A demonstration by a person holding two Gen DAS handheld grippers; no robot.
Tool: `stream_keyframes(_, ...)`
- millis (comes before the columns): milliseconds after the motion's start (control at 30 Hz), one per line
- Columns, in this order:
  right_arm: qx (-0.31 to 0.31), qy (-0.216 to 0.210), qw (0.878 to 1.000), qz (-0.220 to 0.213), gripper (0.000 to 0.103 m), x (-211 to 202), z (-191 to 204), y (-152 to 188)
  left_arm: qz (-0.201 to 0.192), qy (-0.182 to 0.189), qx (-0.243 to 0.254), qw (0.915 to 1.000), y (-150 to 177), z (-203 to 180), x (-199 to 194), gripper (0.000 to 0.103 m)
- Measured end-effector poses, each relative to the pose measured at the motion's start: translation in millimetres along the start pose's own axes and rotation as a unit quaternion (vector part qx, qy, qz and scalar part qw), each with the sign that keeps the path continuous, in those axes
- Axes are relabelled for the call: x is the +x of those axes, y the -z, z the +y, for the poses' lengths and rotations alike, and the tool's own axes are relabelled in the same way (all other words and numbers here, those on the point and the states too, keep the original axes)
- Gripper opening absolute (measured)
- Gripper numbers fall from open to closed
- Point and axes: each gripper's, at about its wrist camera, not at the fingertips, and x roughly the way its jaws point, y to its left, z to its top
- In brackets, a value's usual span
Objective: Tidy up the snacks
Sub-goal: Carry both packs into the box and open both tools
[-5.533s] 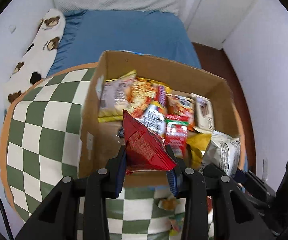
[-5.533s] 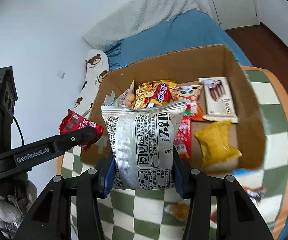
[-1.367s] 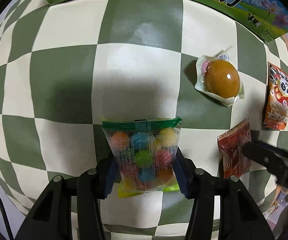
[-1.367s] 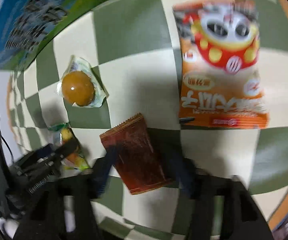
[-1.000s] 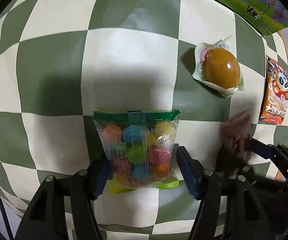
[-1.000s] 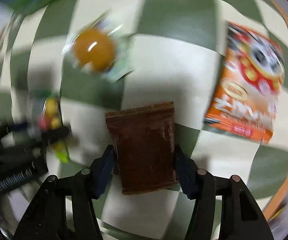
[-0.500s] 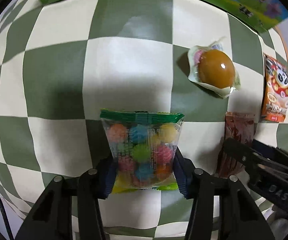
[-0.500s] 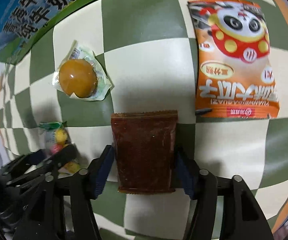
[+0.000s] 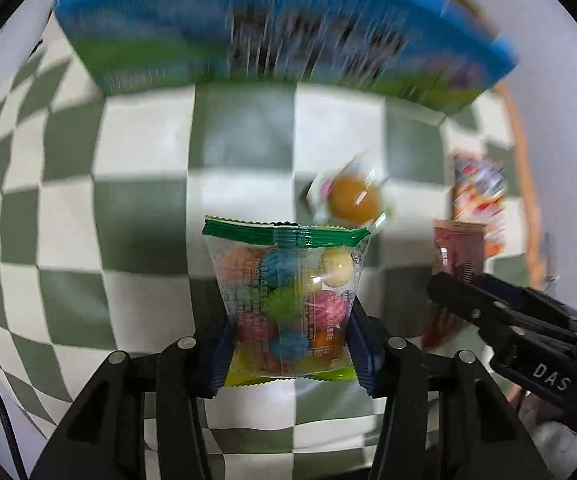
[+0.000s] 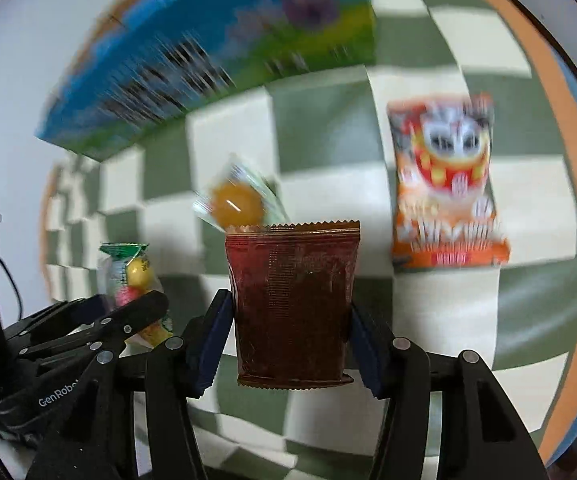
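Observation:
My left gripper [image 9: 288,344] is shut on a clear bag of coloured candy balls [image 9: 284,300] with a green top seal, held above the checkered tablecloth [image 9: 128,184]. My right gripper [image 10: 290,344] is shut on a dark red-brown snack packet [image 10: 292,304], also lifted. The right gripper shows at the right of the left wrist view [image 9: 500,320], with the red packet [image 9: 454,264] in it. The left gripper shows at the left of the right wrist view [image 10: 100,320] with the candy bag [image 10: 128,276].
A wrapped orange round sweet [image 9: 352,200] [image 10: 236,202] and an orange panda snack bag [image 10: 448,192] [image 9: 478,192] lie on the cloth. The blue-and-green side of the snack box [image 9: 280,40] [image 10: 216,52] stands behind. The table's orange rim [image 10: 576,160] runs along the right.
Both grippers have lifted off the table with their packets and tilted up. The box side has come into view, and the background is motion-blurred.

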Motion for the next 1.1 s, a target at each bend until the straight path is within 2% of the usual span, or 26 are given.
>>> stream_keyframes(133,-0.020,-0.033,0.998,-0.041,0.059,-47.3,14.6,-35.0,-0.043,0.020,0.012,0.9988,-36.9,3.5,-47.8,0.046)
stream_keyframes(167,-0.021,-0.042,0.998,-0.049,0.059,-58.4,6.4,-41.4,-0.055,0.025,0.015,0.9981,-48.2,3.5,-60.3,0.046)
stream_keyframes(267,-0.031,-0.065,0.994,-0.079,0.059,-90.0,19.5,-76.1,-0.073,0.036,0.017,0.9966,-80.7,15.8,-89.6,0.046)
stream_keyframes(400,-0.047,-0.047,0.991,-0.115,0.059,-114.3,31.5,-126.1,-0.100,0.007,0.029,0.9945,-131.7,22.4,-117.2,0.046)
stream_keyframes(467,-0.047,-0.037,0.991,-0.119,0.059,-106.6,42.5,-149.9,-0.098,-0.003,0.031,0.9947,-156.5,30.8,-121.2,0.046)
stream_keyframes(567,-0.055,-0.007,0.992,-0.116,0.059,-98.1,47.7,-182.2,-0.084,-0.024,0.028,0.9958,-192.6,43.9,-109.8,0.046)
stream_keyframes(733,-0.085,0.091,0.986,-0.107,0.059,-69.8,45.2,-222.0,-0.048,-0.074,0.022,0.9959,-234.8,70.6,-70.3,0.046)
stream_keyframes(900,-0.120,0.188,0.971,-0.088,0.059,-46.7,40.4,-243.8,-0.012,-0.117,0.020,0.9929,-252.6,92.6,-25.4,0.046)
stream_keyframes(1033,-0.139,0.240,0.959,-0.060,0.060,-22.5,39.0,-251.2,0.018,-0.127,0.024,0.9915,-259.3,99.0,-1.4,0.047)
stream_keyframes(1100,-0.157,0.248,0.954,-0.065,0.073,-15.3,42.4,-250.3,0.019,-0.128,0.020,0.9914,-261.5,100.9,3.4,0.050)
